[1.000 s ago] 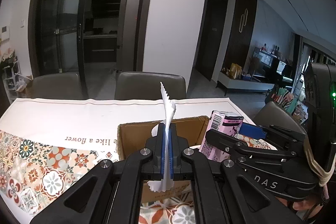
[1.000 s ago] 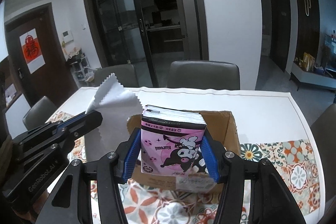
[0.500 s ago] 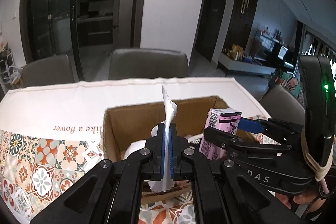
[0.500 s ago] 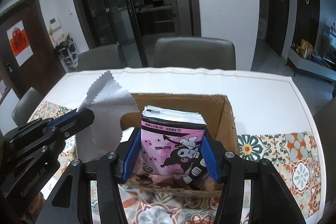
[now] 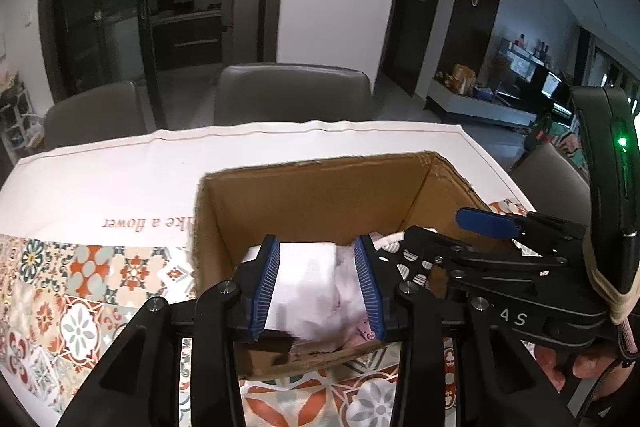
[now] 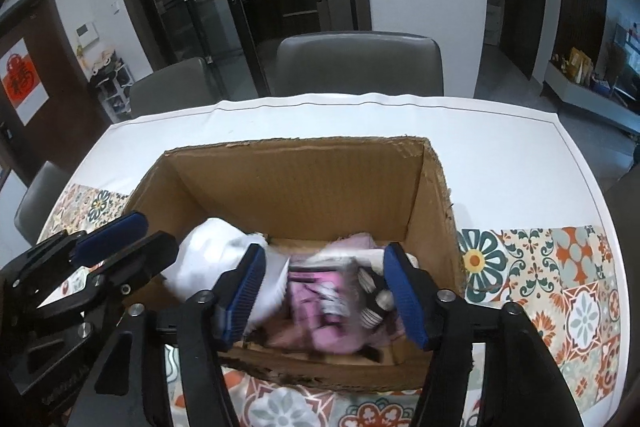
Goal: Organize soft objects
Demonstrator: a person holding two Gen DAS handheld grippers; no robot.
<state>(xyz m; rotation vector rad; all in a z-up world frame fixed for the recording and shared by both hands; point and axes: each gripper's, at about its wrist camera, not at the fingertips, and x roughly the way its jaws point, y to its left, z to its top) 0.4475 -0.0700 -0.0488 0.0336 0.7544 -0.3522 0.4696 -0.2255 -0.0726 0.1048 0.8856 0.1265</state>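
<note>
In the left wrist view the left gripper [image 5: 316,283] sits at the lower centre of the frame, over the near edge of an open cardboard box [image 5: 320,187]. Its 2 blue-padded jaws are opening, and the white cloth [image 5: 304,279] shows blurred in the gap between them, lying inside the box with neither pad pressing on it.

In the right wrist view the right gripper [image 6: 324,291] is also at the lower centre, above the same box [image 6: 304,183]. Its jaws are opening too; the pink tissue pack [image 6: 320,307] (blurred, with a cartoon print) lies in the box between the pads and looks free of both. The white cloth [image 6: 212,255] is heaped to the pack's left.

The box stands on a table under a patterned tablecloth [image 6: 560,275], with 2 grey chairs [image 6: 360,67] beyond it at upper centre.
</note>
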